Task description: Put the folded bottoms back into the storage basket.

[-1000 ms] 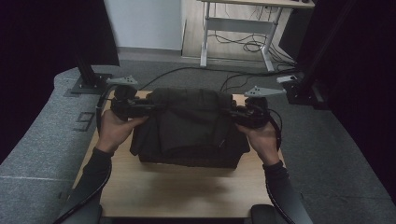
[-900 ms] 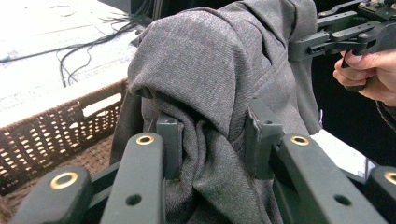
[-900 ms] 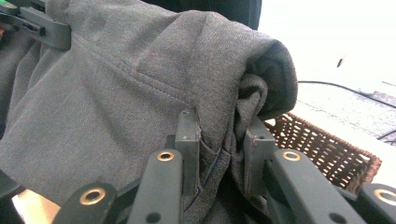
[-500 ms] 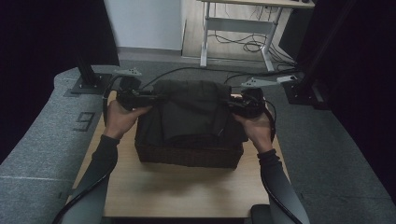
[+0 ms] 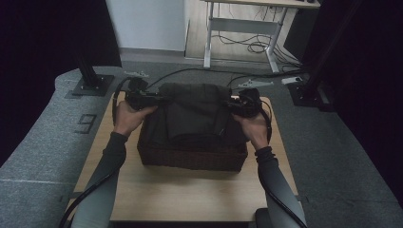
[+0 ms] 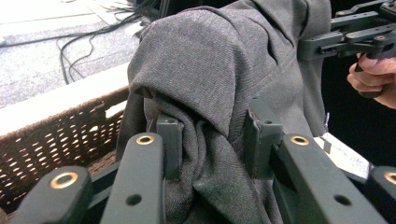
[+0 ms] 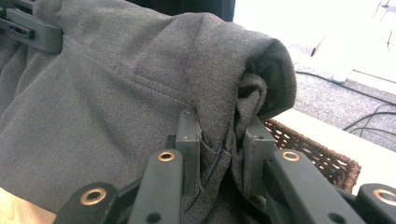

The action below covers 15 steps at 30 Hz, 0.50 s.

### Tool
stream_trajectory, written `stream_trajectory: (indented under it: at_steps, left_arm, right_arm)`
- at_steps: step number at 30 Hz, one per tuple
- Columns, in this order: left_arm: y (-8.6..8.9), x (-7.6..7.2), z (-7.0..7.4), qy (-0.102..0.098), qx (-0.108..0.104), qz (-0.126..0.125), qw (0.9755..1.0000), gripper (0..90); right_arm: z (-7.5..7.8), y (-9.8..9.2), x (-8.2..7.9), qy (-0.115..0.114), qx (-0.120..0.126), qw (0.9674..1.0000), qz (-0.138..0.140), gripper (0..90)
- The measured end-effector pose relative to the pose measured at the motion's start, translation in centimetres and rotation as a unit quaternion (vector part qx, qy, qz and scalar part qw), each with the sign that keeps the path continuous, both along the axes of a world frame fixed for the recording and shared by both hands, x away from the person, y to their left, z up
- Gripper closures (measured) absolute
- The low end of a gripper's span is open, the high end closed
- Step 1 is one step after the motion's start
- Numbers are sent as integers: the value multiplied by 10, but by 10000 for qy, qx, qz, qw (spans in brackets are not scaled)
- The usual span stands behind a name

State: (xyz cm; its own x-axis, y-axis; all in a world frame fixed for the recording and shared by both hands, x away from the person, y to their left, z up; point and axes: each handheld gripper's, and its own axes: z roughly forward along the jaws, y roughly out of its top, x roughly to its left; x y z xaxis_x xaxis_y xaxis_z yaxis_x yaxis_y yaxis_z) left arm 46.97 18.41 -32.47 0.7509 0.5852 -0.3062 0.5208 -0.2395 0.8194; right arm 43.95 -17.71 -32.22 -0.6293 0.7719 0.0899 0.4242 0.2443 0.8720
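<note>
A: High view first: what lay on the table (image 5: pixel 199 190)?

B: A brown woven basket (image 5: pixel 192 156) stood on the wooden top, and a folded dark grey garment (image 5: pixel 195 114) sat over it, bulging above the rim and covering most of the opening.

A: Where were the grippers?

B: One at each end of the garment. The left gripper (image 5: pixel 151 99) was at the far left corner, the right gripper (image 5: pixel 234 105) at the far right corner, each in one of the person's hands, with both forearms reaching in from the near edge.

A: Did the left one hold anything?

B: In the left gripper view the two black jaws stood fairly narrow, with a thick bunch of the garment (image 6: pixel 219 98) pinched between them. The basket wall (image 6: pixel 56 140) showed just beside it, lower left, and the other gripper (image 6: pixel 327 42) was clamped on the cloth farther off.

A: And the right?

B: The same. In the right gripper view its jaws were closed on a gathered fold of the garment (image 7: pixel 140 93), with the basket rim (image 7: pixel 317 149) just behind.
</note>
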Motion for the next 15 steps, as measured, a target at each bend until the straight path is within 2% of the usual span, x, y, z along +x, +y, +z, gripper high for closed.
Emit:
stream_trajectory:
  at_steps: [5, 15]
  left_arm:
    - [3, 7, -11, 91, 31, 31, 9999, 644]
    - [25, 19, -51, 473, 172, 239, 9984, 643]
  right_arm:
    - [-8, 4, 7, 99, -56, 9999, -36, 728]
    - [-48, 28, 27, 481, -156, 9987, 32, 728]
